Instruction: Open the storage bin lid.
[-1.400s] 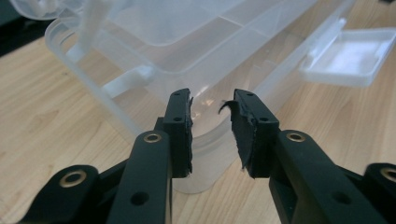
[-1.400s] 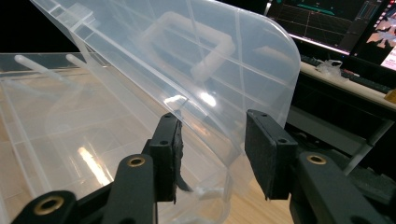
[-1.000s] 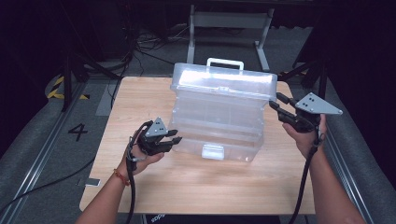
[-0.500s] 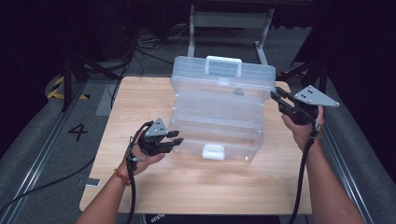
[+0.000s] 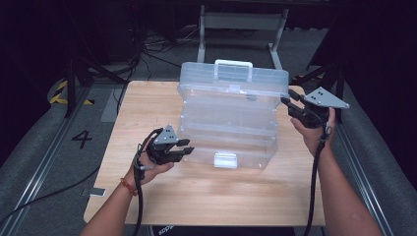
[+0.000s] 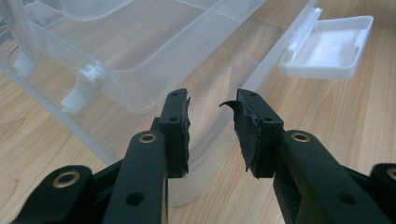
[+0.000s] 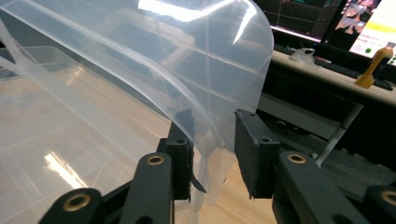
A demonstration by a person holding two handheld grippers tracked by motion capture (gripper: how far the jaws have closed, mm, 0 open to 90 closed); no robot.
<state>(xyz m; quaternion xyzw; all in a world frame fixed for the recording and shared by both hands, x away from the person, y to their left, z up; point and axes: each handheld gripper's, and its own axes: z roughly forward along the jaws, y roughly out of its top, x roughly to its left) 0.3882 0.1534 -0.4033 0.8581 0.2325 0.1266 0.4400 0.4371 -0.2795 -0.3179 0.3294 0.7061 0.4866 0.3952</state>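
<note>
Two spread grippers flank our clear tiered storage box (image 5: 231, 118), whose trays look empty: left gripper (image 5: 183, 150) at its front-left, right gripper (image 5: 290, 101) straddling its lid edge.

A clear plastic tiered storage box (image 5: 231, 118) sits just past the centre of the wooden table (image 5: 206, 196), toward 12 o'clock. Its trays are fanned open in steps, with the white-handled lid (image 5: 233, 73) at 12 o'clock. A white latch (image 5: 225, 160) hangs open at 6 o'clock.

Dark room; wooden table (image 5: 147, 103), grey floor (image 5: 44, 147), metal stand (image 5: 241, 22), lit monitor (image 7: 378, 23).
</note>
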